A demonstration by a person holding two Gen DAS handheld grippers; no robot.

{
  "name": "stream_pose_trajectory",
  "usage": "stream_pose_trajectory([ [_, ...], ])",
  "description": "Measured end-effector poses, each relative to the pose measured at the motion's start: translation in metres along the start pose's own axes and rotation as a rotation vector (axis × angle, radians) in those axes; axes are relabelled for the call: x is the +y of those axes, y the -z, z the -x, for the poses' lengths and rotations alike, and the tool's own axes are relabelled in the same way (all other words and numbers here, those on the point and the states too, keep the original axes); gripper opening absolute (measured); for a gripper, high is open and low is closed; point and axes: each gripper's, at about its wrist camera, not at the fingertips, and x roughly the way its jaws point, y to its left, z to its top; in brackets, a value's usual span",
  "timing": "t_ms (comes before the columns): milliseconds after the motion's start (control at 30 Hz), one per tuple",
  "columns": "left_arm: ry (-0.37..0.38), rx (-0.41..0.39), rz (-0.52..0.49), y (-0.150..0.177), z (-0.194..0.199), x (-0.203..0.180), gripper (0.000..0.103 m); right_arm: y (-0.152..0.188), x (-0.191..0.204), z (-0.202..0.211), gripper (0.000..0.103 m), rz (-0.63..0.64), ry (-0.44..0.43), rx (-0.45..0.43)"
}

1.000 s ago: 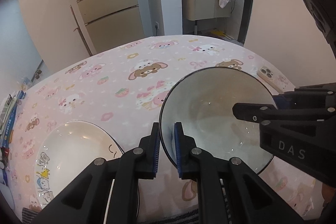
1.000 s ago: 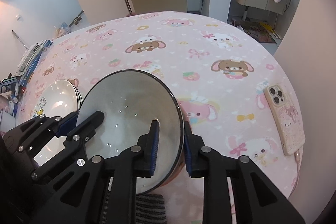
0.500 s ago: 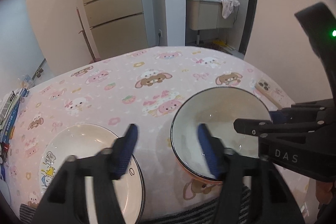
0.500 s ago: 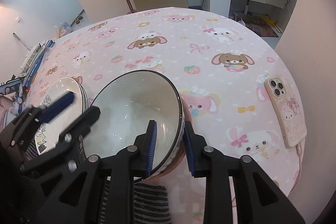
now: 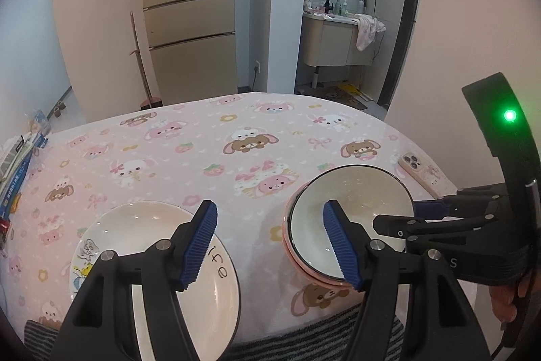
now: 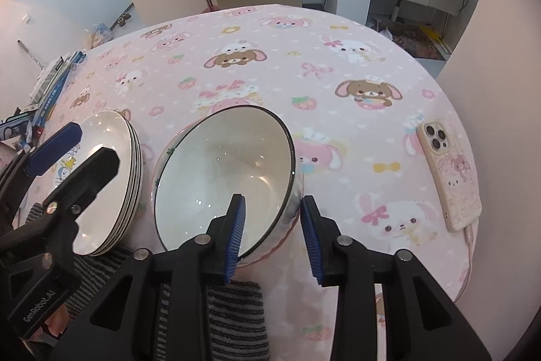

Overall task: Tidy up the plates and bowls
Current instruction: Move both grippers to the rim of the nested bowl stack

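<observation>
A white bowl with a dark rim rests inside a pink bowl near the front edge of the table. My right gripper straddles its near rim, one pad inside and one outside. Its jaws are opening and the pads stand off the wall. My left gripper hangs open above the table between the bowls and a stack of white cartoon plates, holding nothing. In the left wrist view the right gripper reaches in from the right.
A phone in a pink case lies at the right edge of the pink cartoon tablecloth. A striped cloth hangs at the near edge. Books and boxes crowd the left edge.
My left gripper let go of the bowl's rim, opened wide and pulled up and back. The bowl settled level into the pink bowl. The right jaws spread apart from the rim.
</observation>
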Motion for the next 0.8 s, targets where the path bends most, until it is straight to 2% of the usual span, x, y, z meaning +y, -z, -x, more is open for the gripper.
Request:
stream_pose_trajectory([
  [33, -0.012, -0.003, -0.001, 0.0, 0.005, 0.0, 0.068, 0.0, -0.001, 0.001, 0.038, -0.003, -0.004, 0.005],
  [67, -0.015, -0.009, 0.003, 0.001, 0.009, -0.001, 0.07, 0.002, -0.003, 0.002, 0.046, -0.012, -0.004, 0.009],
  [100, -0.007, -0.017, 0.006, 0.001, 0.014, -0.002, 0.079, 0.003, -0.005, 0.004, 0.054, -0.024, -0.008, 0.006],
  [133, 0.015, -0.036, 0.009, 0.001, 0.021, -0.003, 0.086, 0.004, -0.007, 0.006, 0.057, -0.04, -0.019, -0.003],
  [367, 0.069, -0.138, 0.042, -0.009, 0.057, -0.004, 0.087, 0.009, -0.03, 0.025, 0.084, -0.153, -0.095, -0.047],
  [467, 0.07, -0.226, 0.044, -0.011, 0.07, -0.003, 0.087, 0.009, -0.038, 0.036, 0.095, -0.182, -0.13, -0.083],
  [500, 0.069, -0.245, 0.043, -0.011, 0.072, -0.002, 0.091, 0.01, -0.041, 0.039, 0.098, -0.191, -0.137, -0.096],
  [533, 0.069, -0.258, 0.043, -0.012, 0.073, -0.002, 0.101, 0.01, -0.044, 0.042, 0.099, -0.2, -0.143, -0.106],
  [567, 0.074, -0.269, 0.049, -0.012, 0.074, 0.0, 0.103, 0.01, -0.046, 0.044, 0.099, -0.207, -0.15, -0.113],
  [700, 0.06, -0.299, 0.098, -0.01, 0.068, 0.006, 0.103, 0.009, -0.053, 0.044, 0.099, -0.233, -0.202, -0.127],
  [800, 0.087, -0.243, 0.118, -0.008, 0.05, 0.014, 0.103, 0.011, -0.056, 0.039, 0.099, -0.26, -0.214, -0.156],
])
